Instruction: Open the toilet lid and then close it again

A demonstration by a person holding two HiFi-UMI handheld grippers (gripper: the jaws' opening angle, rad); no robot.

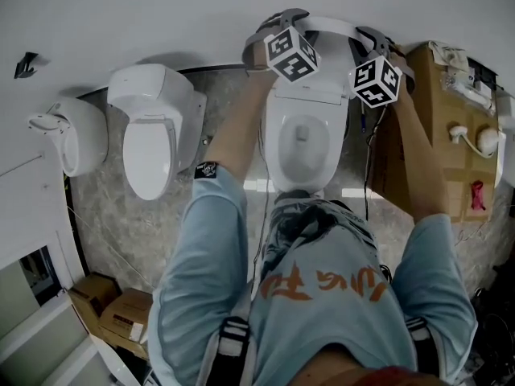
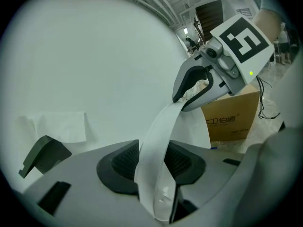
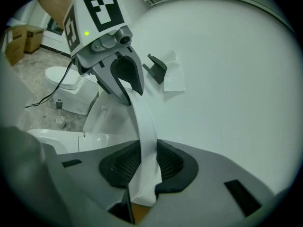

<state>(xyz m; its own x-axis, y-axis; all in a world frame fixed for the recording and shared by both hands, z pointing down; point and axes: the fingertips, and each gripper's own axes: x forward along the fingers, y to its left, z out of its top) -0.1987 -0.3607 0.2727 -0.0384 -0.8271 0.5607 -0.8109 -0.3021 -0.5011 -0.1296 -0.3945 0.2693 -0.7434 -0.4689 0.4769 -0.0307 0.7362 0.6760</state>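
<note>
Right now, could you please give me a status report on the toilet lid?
Left gripper and right gripper both shut on toilet lid rim. Lid raised, bowl open. Nothing across the bowl; cardboard box beside it.

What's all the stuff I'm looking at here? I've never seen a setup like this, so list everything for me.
white toilet with an open bowl: one, white, centre, in front of the person
white toilet lid: one, white, raised at the back of the centre toilet
white toilet with a closed lid: one, white, left of the centre toilet
white wall-hung fixture: one, white, far left
large brown cardboard box: one, brown, right of the centre toilet
small cardboard boxes: two, brown, floor at lower left
black wall bracket: one, black, wall at upper left
left gripper: one, grey with black pads, clamped on the lid's rim
right gripper: one, grey with black pads, clamped on the lid's rim
</note>
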